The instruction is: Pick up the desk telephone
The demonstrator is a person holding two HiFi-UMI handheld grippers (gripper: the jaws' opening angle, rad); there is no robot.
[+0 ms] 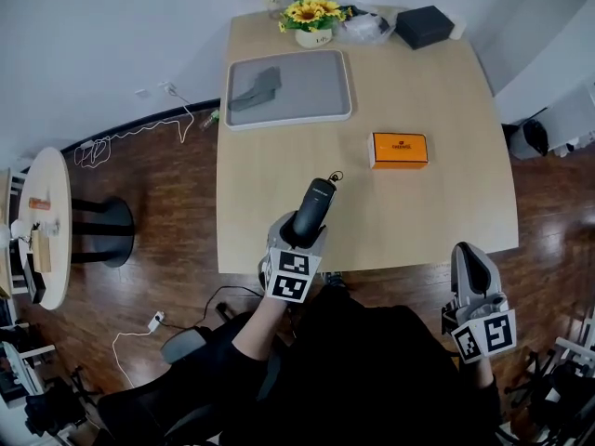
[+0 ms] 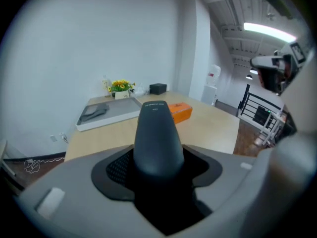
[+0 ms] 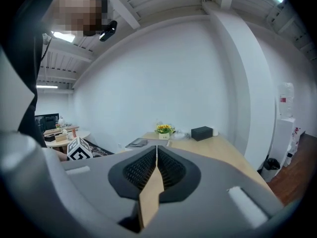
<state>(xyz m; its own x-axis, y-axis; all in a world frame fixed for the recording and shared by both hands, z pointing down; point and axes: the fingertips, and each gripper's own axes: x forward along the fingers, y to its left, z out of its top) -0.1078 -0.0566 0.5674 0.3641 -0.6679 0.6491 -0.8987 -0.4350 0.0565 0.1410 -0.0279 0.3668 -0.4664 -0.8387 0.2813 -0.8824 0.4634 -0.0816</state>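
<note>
A black telephone handset (image 1: 314,204) sticks up and forward out of my left gripper (image 1: 299,232), above the near edge of the wooden table (image 1: 437,203). A curl of cord (image 1: 334,177) shows at its far tip. In the left gripper view the handset (image 2: 156,135) fills the space between the jaws, whose pads press on both its sides. The phone's base is not in view. My right gripper (image 1: 468,258) hangs off the table's near right corner with its jaws together and nothing between them; the right gripper view shows its pads (image 3: 168,170) meeting along a thin line.
An orange box (image 1: 399,150) lies mid-table. Further back a grey tray (image 1: 307,114) holds a folded cloth (image 1: 255,87). At the far edge stand yellow flowers (image 1: 314,19) and a black box (image 1: 424,26). A round side table (image 1: 54,170) and floor cables (image 1: 130,136) are on the left.
</note>
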